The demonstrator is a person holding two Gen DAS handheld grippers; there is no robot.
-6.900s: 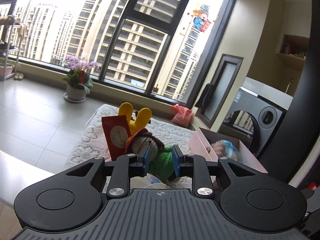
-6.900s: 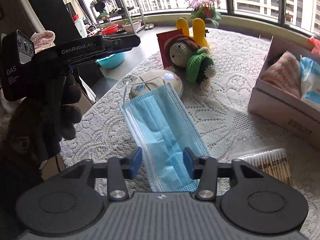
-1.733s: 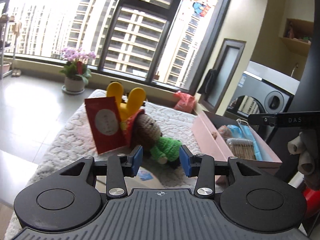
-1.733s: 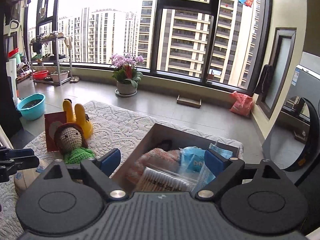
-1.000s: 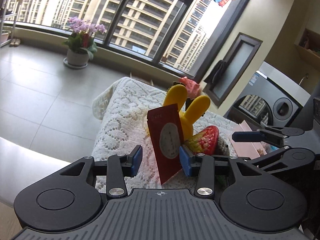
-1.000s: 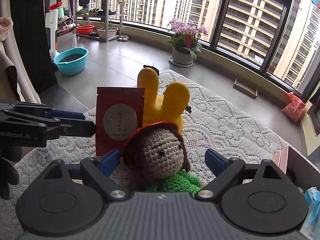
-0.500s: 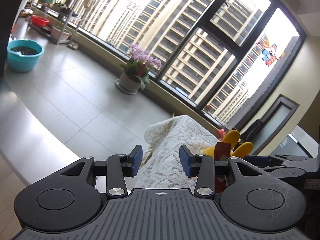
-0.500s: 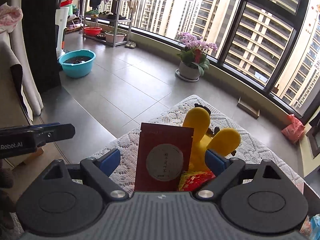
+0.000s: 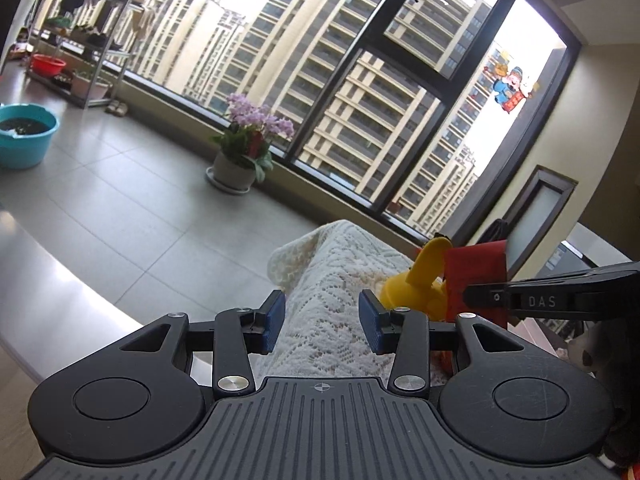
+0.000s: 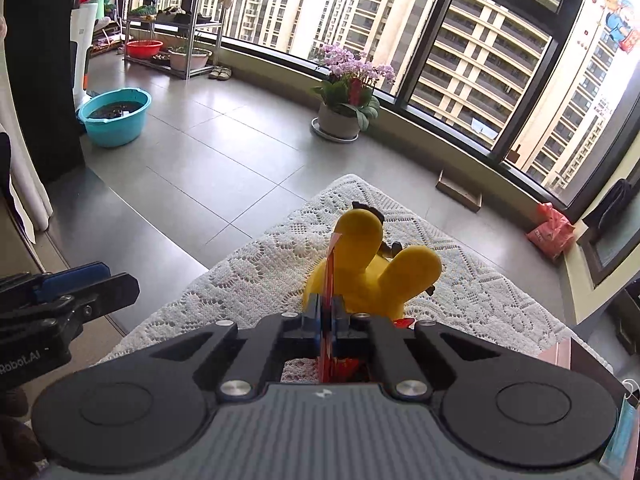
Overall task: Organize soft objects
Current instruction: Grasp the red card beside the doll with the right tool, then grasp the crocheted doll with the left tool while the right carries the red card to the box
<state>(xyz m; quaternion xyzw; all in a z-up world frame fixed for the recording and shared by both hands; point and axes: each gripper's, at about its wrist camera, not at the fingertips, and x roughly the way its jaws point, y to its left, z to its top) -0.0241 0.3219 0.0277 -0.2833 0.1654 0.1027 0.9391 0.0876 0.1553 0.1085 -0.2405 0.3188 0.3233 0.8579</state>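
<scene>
My right gripper [image 10: 328,316] is shut on a thin red packet [image 10: 331,264], seen edge-on between its blue pads. In the left wrist view the same packet [image 9: 476,268] stands upright, pinched by the right gripper [image 9: 472,298] coming in from the right. Just behind the packet a yellow plush toy [image 10: 372,272] lies on the white lace tablecloth [image 10: 248,280]. My left gripper [image 9: 322,322] is open over the cloth's edge [image 9: 332,280] with nothing between its pads, left of the yellow toy [image 9: 416,288]. The crocheted doll is hidden.
A potted pink orchid [image 10: 348,100] stands on the tiled floor by the window. At the far left are a teal basin [image 10: 114,116] and a metal shelf [image 10: 176,20]. A pink box edge [image 10: 560,350] and a blue mask [image 10: 624,432] show at the right.
My right gripper's jaws have closed on the red packet, which now faces them edge-on. My left gripper has swung left, so the toys sit at its right edge.
</scene>
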